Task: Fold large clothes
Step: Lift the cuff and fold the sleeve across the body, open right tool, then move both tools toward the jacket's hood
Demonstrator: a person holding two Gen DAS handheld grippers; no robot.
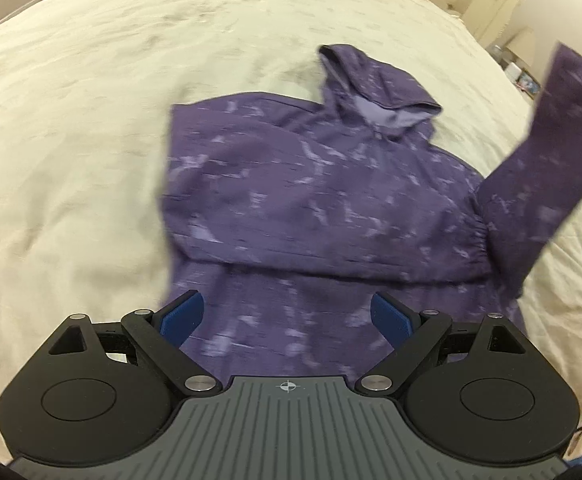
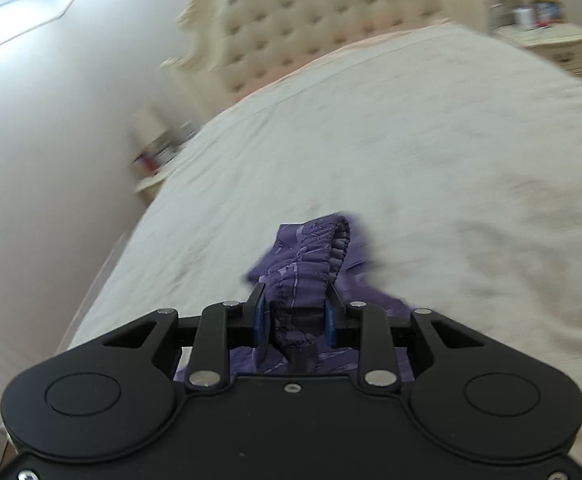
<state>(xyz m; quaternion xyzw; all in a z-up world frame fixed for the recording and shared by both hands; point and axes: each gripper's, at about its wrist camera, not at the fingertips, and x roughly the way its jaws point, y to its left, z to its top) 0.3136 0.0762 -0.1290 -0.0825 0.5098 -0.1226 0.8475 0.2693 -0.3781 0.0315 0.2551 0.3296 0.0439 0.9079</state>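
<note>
Between the closed jaws sits the gathered cuff [image 2: 315,272] of a purple patterned hooded garment [image 1: 311,188], soft matt cloth. Beyond the jaws, the cream bedcover [image 2: 411,140] looks matt and slightly rough; the cream headboard [image 2: 315,20] is tufted padding.

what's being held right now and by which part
The right gripper holds the purple hoodie by its sleeve cuff. The left gripper holds nothing.

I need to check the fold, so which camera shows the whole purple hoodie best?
The left wrist view: the hoodie lies spread on the bed, hood at the far end, one sleeve lifted at the right. The right wrist view shows only the gathered sleeve cuff clamped in the right gripper.
</note>
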